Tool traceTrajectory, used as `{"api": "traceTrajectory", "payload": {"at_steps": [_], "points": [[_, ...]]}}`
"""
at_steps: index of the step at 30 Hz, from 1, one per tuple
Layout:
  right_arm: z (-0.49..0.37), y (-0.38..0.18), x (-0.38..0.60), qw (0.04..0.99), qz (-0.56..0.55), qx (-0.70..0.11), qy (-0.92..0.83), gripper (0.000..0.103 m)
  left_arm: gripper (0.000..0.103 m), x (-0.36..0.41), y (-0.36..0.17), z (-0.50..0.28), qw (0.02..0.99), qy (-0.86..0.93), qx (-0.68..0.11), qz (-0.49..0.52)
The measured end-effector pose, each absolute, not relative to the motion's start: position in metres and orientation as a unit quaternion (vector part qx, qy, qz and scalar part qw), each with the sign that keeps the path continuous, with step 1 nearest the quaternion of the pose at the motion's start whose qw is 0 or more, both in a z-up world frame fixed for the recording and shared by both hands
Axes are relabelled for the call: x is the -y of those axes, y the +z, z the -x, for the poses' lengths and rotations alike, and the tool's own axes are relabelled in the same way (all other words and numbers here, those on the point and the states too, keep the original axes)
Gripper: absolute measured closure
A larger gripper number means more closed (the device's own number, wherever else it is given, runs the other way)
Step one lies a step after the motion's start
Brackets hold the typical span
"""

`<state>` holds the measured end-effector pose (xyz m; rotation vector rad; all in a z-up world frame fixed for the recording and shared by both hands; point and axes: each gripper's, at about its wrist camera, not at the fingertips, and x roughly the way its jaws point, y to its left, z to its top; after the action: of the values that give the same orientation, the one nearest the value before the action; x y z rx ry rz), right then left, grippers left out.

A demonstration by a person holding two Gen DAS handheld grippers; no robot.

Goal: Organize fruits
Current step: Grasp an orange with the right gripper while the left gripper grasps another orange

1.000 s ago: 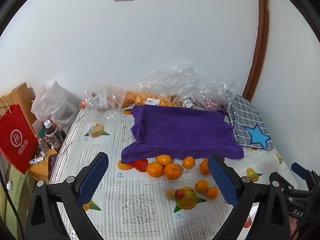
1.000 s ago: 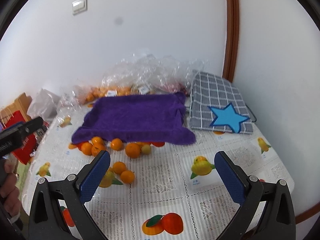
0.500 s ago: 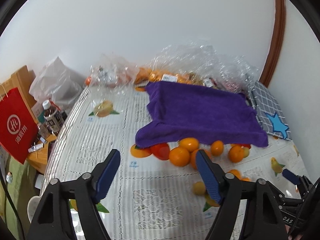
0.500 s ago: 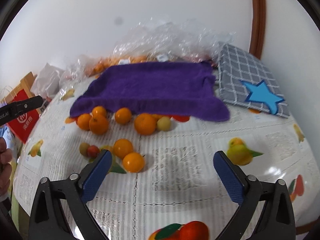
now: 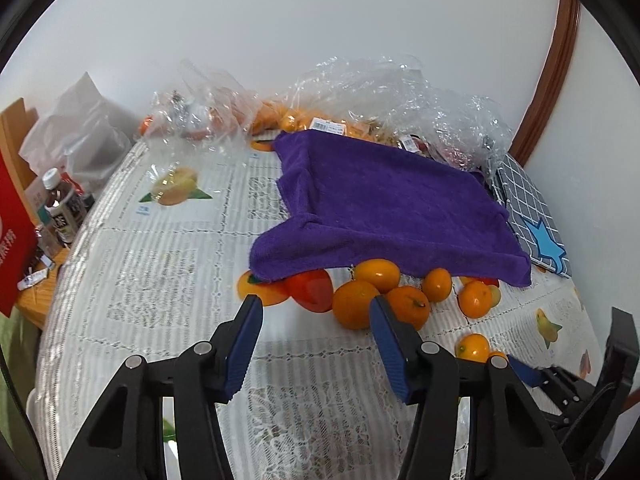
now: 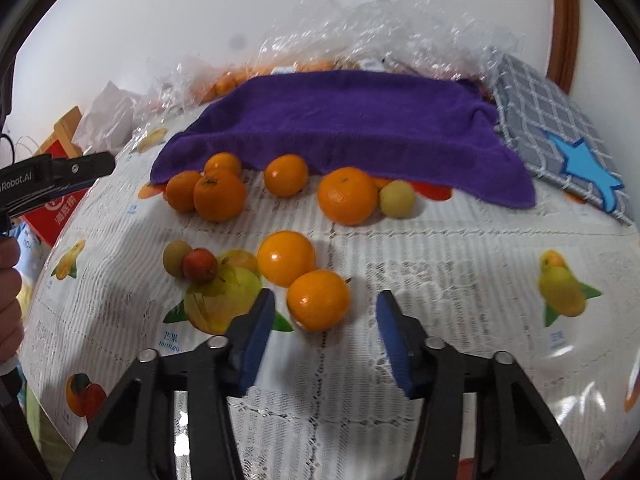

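Loose oranges (image 6: 346,196) lay on the tablecloth (image 6: 460,272) along the purple towel's (image 6: 352,120) front edge. Both grippers had dropped closer than a second earlier. Right gripper (image 6: 325,318) was closing, nearest orange (image 6: 319,300) between unclamped pads. Left gripper (image 5: 314,316) was closing, empty.

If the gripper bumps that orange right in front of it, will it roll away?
Probably: the nearest orange is round and lies loose on the flat tablecloth. Its glossy skin may slip. The right gripper is closing, not yet touching.
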<state>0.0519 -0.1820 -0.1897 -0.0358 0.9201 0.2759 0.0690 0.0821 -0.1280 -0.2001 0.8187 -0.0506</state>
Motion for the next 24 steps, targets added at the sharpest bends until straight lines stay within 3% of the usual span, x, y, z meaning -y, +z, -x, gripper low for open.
{"api": "traceTrajectory", "payload": {"at_steps": [3,24], "points": [[-0.053,-0.196,0.175,0.888,0.040,-0.441,0.128,0.069,0.051,-0.079,-0.136,-0.074,0.908,-0.033,-0.406,0.099],[-0.046,-0.183,0.221,0.905,0.025,-0.413,0.100,0.069,0.054,-0.045,-0.170,-0.108,0.895,-0.064,-0.435,0.080]]}}
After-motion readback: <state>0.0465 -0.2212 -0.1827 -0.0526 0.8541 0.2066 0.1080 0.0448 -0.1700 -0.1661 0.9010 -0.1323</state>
